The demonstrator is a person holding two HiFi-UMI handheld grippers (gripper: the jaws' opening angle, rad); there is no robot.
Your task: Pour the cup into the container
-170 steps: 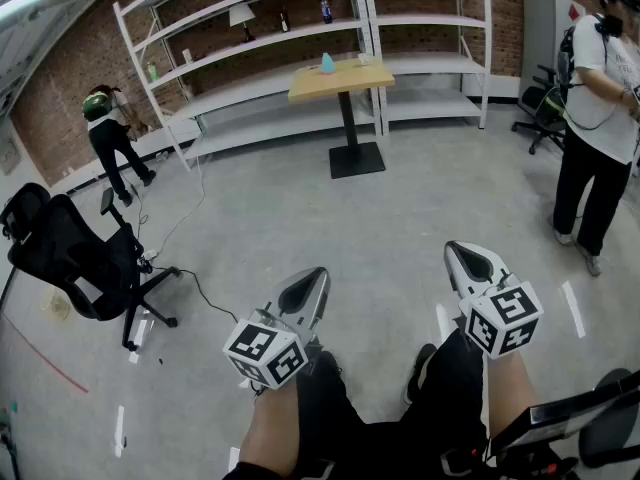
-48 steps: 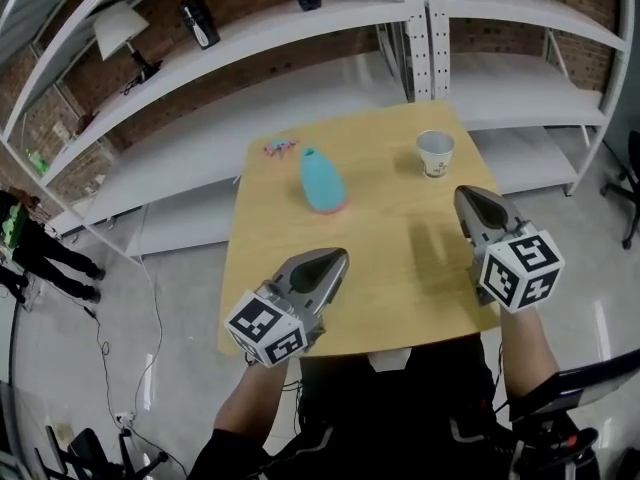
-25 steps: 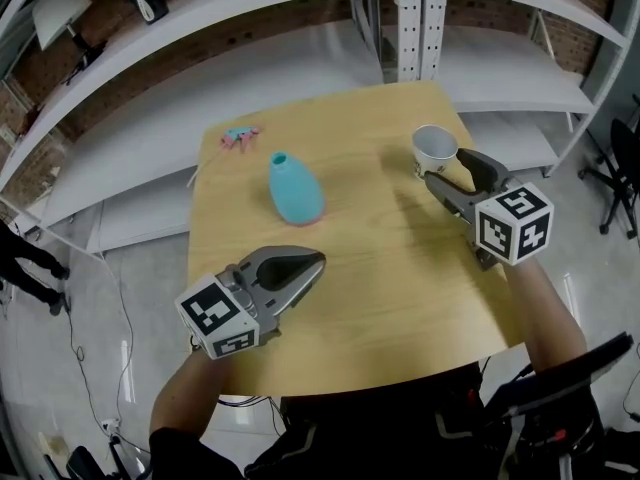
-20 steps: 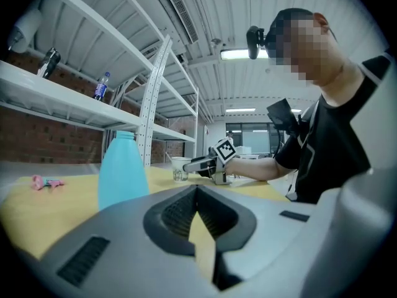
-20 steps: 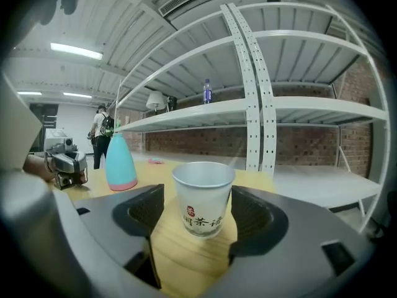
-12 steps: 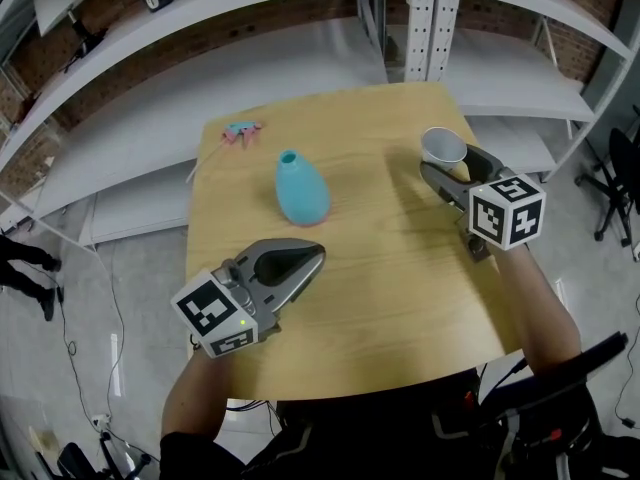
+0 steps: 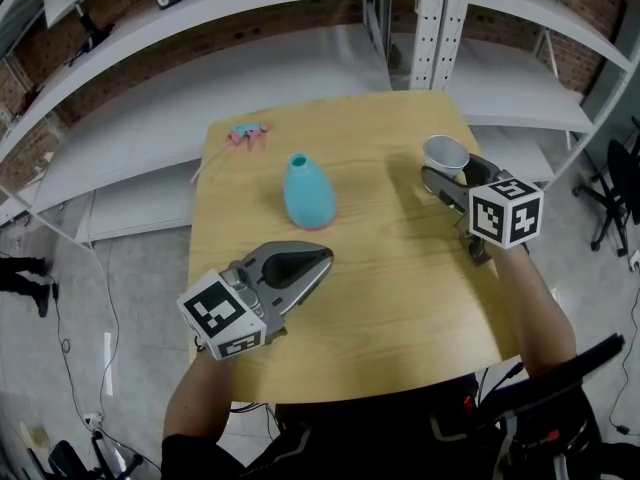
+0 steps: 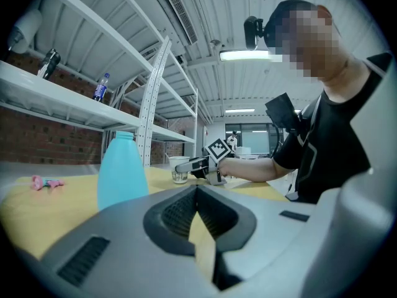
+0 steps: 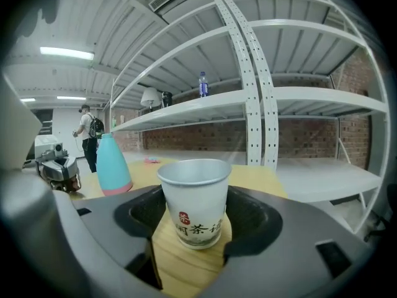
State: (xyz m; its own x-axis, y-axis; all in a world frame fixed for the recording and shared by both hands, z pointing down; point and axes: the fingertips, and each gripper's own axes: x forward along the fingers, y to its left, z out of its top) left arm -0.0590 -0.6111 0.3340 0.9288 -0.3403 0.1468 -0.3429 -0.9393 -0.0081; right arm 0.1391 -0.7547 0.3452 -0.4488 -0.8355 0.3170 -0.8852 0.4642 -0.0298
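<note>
1. The cup (image 7: 445, 153), white paper with red print, stands upright near the right far edge of the table (image 7: 400, 288). What is in it cannot be made out.
2. The right gripper (image 9: 195, 198) has its jaws spread to either side of the cup.
3. The bottle (image 7: 308, 192), turquoise and open-necked, stands upright mid-table, well apart from the cup.
4. The left gripper (image 7: 322, 257) hovers near the bottle, its jaw tips together on nothing.
</note>
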